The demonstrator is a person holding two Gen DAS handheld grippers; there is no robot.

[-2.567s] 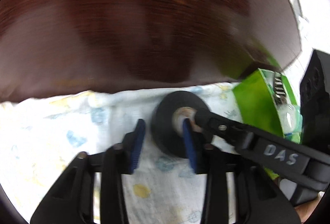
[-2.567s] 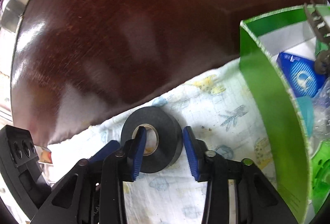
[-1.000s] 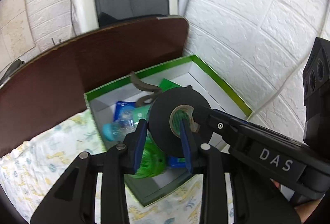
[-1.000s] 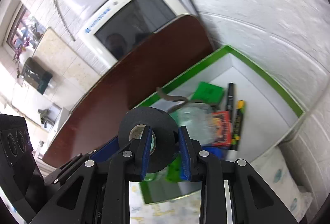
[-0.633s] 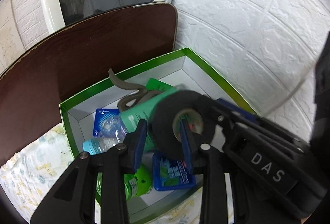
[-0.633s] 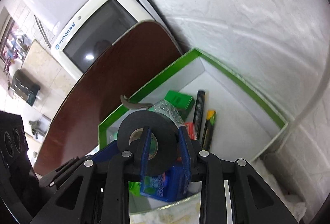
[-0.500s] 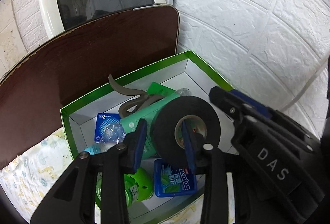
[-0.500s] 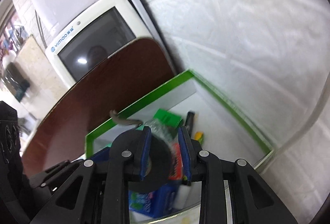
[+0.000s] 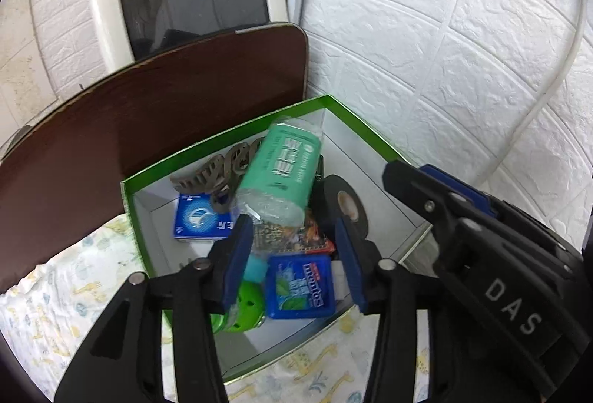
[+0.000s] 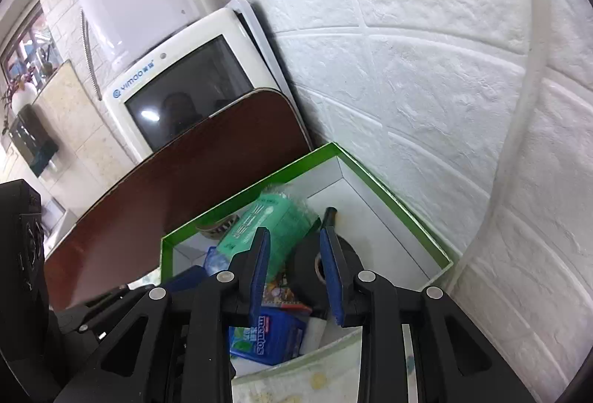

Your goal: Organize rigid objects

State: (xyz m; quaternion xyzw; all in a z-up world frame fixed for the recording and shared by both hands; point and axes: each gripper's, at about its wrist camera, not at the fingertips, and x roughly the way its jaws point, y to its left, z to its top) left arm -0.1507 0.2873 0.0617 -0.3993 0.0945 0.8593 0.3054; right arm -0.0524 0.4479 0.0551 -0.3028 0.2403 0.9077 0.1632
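Tape roll [image 9: 343, 204] dropped from our grippers into the green box [image 9: 355, 119]; left gripper [image 9: 292, 254] opening, empty; right gripper [image 10: 294, 273] narrowly parted, empty. Tape sorted.

Bright, even light; fisheye-warped edges; slight blur

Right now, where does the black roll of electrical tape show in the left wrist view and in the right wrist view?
Left wrist: the black roll of electrical tape lies inside the green-rimmed cardboard box, right of centre, beyond the right finger.
Right wrist: the roll sits low centre, partly hidden behind the right finger.
Shared landmark: the mint-green plastic bottle just left of it.
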